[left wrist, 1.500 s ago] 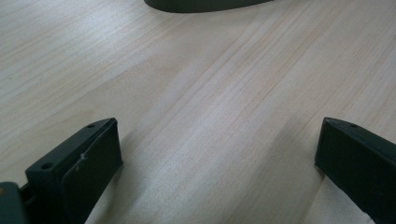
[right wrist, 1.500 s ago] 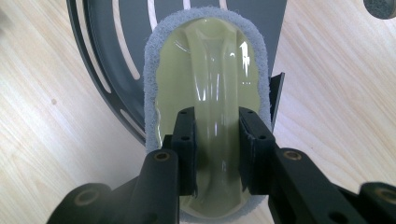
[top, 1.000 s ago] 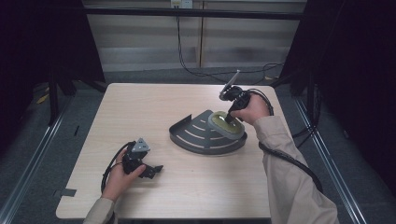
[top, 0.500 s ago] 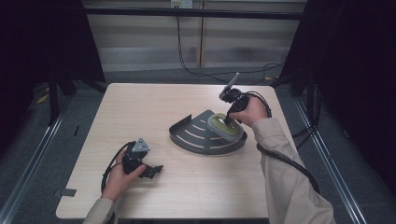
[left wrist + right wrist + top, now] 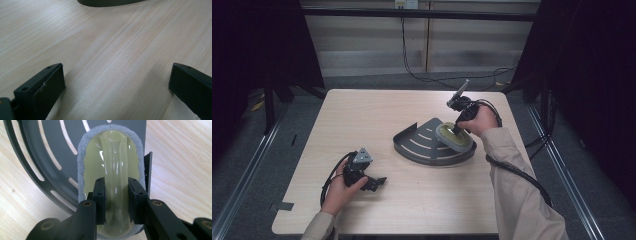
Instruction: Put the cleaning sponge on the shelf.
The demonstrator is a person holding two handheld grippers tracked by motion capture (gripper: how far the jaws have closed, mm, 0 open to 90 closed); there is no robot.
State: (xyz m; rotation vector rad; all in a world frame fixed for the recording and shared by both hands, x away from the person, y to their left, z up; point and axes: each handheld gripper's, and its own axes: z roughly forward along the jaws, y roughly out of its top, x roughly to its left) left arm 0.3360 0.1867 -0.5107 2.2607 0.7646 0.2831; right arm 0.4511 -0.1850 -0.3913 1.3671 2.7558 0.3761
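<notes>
Right gripper (image 5: 116, 202) clamped on the raised yellow-green handle of a scrubbing pad (image 5: 111, 162), one jaw on either side of the glossy ridge, pads pressed against it. Pad (grey fleece rim, oval outline) lay on the dark slotted tray (image 5: 422, 145), toward that tray's right part, close beside its upright wall. Seen from the high view: right gripper (image 5: 458, 125) angled down onto the scrubbing pad (image 5: 454, 137), tray right of the table's (image 5: 362, 110) centre, nearer the right edge than the left. Left gripper (image 5: 369, 182) rested near the front left corner of the table, well apart from the tray. Left gripper view: left gripper (image 5: 116, 82) spread wide over bare wood, nothing between the jaws.
</notes>
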